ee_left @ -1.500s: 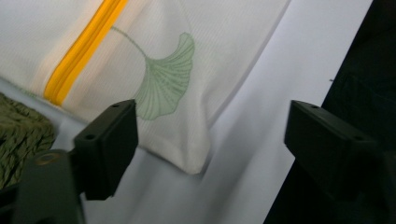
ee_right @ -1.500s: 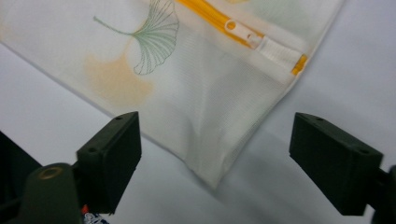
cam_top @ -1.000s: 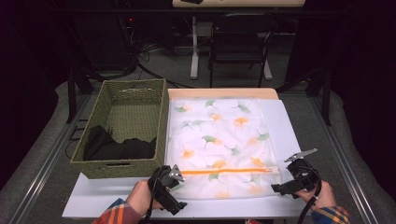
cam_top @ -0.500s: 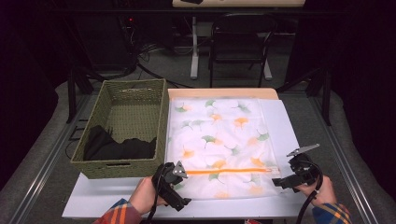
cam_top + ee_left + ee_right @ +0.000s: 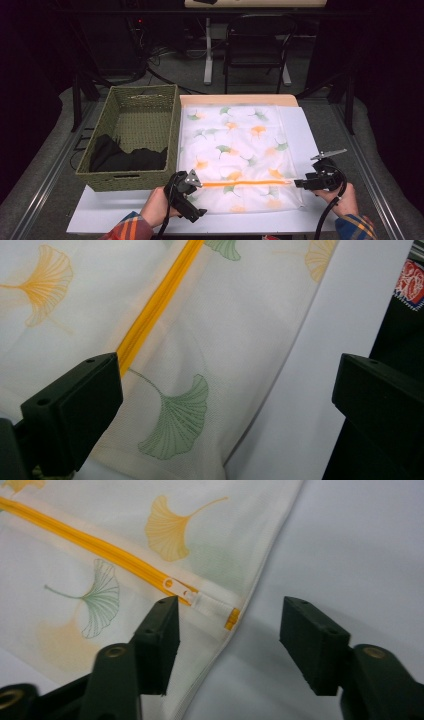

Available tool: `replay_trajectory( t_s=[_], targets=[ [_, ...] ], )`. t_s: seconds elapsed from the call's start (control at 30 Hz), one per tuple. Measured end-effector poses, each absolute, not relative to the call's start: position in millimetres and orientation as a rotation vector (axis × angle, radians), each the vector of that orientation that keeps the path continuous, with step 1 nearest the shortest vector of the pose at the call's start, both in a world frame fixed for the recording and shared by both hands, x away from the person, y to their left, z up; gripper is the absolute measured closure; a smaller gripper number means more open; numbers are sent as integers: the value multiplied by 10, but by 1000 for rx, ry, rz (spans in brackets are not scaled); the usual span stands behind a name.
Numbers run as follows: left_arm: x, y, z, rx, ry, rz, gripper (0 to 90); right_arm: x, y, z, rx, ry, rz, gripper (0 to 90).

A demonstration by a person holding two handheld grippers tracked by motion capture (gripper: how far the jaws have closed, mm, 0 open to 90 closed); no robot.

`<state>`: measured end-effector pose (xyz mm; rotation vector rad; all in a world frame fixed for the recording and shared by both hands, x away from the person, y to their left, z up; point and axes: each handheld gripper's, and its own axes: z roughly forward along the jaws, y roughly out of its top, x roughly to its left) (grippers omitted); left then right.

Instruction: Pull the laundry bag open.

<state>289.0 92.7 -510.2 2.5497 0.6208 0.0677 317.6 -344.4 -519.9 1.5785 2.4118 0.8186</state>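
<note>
A white mesh bag printed with ginkgo leaves lies flat on a white board. An orange zipper runs across its near part. My left gripper stands open at the zipper's left end, one jaw beside the zipper. At the right end my right gripper is open. Its jaws have just been closing, and the bag's corner with the white zipper pull lies between and just ahead of them, untouched. In the right gripper view my right gripper is half open.
An olive woven basket with a black cloth inside stands left of the bag, close to my left hand. The board's bare margin runs along the right and near sides. Chairs and cables stand beyond the table.
My right gripper has edged in toward the bag's right end. My left gripper has stayed at the zipper's left end.
</note>
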Motion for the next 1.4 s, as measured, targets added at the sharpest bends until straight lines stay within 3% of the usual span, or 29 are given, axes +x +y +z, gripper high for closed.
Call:
replay_trajectory(
  t_s=[0.33, 1.17, 1.4],
  targets=[
    [2904, 854, -5130, 2564, 604, 51, 3, 3254, -3429, -5256, 1650, 2394, 826, 606],
    [2890, 807, -5145, 2589, 581, 57, 13, 3319, -3201, -5346, 1681, 2369, 668, 665],
    [2891, 812, -5149, 2586, 584, 49, 12, 3287, -3174, -5348, 1657, 2356, 669, 736]
  ],
)
